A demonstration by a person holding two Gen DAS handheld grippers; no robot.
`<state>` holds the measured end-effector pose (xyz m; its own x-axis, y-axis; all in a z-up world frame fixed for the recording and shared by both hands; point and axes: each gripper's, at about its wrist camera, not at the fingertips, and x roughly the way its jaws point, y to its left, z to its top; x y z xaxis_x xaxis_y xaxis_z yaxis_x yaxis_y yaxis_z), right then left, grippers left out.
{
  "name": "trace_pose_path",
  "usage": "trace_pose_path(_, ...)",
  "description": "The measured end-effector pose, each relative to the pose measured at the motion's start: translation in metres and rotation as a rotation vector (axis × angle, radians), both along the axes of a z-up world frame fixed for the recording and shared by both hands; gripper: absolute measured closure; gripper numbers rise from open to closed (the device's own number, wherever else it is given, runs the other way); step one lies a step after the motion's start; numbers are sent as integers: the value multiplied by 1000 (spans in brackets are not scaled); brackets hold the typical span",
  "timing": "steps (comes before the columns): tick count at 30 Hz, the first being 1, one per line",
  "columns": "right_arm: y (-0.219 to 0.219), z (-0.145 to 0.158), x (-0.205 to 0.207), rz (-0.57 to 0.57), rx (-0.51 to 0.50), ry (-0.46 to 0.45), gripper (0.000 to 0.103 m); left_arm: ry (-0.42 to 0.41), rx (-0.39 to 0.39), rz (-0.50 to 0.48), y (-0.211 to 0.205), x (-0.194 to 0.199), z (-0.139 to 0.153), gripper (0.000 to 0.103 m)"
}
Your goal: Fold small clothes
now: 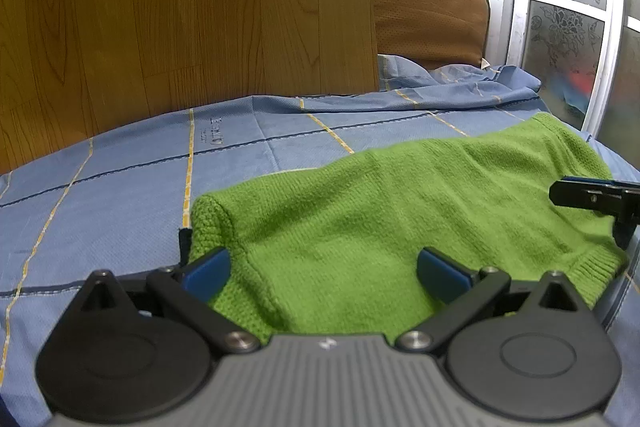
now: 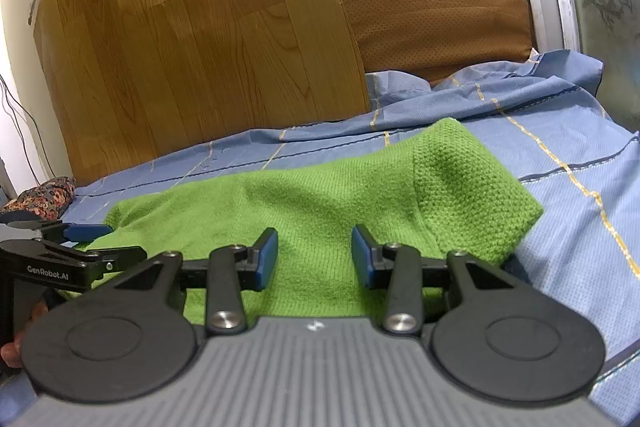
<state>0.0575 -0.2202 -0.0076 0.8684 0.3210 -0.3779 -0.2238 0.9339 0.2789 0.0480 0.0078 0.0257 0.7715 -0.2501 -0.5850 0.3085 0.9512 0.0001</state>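
Observation:
A small green knitted sweater (image 1: 360, 211) lies flat on a blue checked sheet (image 1: 132, 163). It also shows in the right wrist view (image 2: 328, 195). My left gripper (image 1: 322, 271) is open, its blue pads either side of the sweater's near edge, just above the knit. My right gripper (image 2: 314, 257) is open too, its pads apart over the sweater's near edge. Each gripper shows in the other's view: the right one at the right edge (image 1: 592, 197), the left one at the left edge (image 2: 84, 239). A ribbed cuff (image 2: 472, 195) lies at the right.
A wooden board (image 1: 180, 19) leans upright at the back of the bed. A brown cushion (image 2: 436, 15) stands beside it. The sheet is bunched at the back right (image 2: 480, 95). A floral cloth (image 2: 44, 197) lies at the far left. A frosted glass door (image 1: 568, 39) is on the right.

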Motion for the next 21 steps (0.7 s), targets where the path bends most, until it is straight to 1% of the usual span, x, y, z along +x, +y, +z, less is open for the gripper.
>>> trace_pose_path(21, -1, 0, 0, 3, 6, 0, 59, -3, 3, -1, -1, -1, 0, 0)
